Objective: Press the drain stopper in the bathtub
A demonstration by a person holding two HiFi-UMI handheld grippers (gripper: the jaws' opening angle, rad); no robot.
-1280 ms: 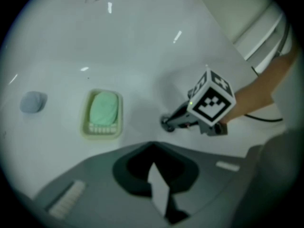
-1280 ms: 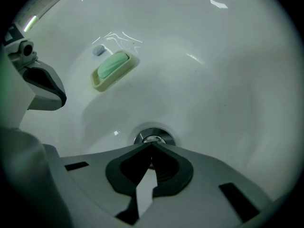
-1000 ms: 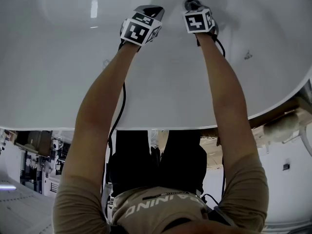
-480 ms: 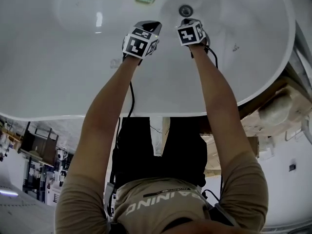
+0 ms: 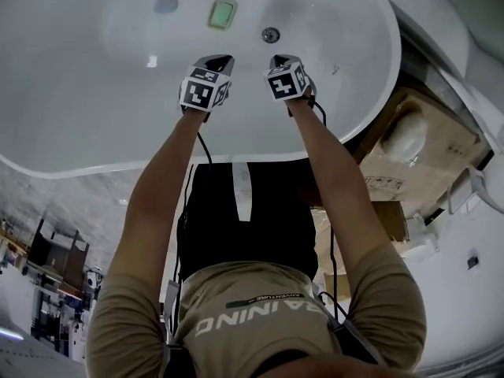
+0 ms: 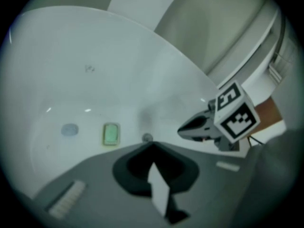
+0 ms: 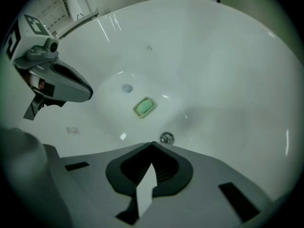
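Stopper [image 7: 166,138] sits on the tub [image 5: 79,93] floor, straight ahead of the right tool [image 7: 152,144] and a little below its tip; we see a clear gap, no contact. The right tool's jaws are pressed together with nothing between them. The left tool [image 6: 152,145] is also pressed together and empty, and it hangs just to the left of the right one.

We judge that we are at the approach step, the press not yet made. The next move calls for bringing the closed right tip forward and down onto the middle of the stopper, then pushing straight along its axis so the tip does not slide off the round metal cap.

Room is good. A green soap dish [image 5: 222,12] lies ahead of the left tool, left of the stopper and apart from it. To the right of the right tool the tub wall curves up, so we should not drift that way. The tub rim passes under both forearms.
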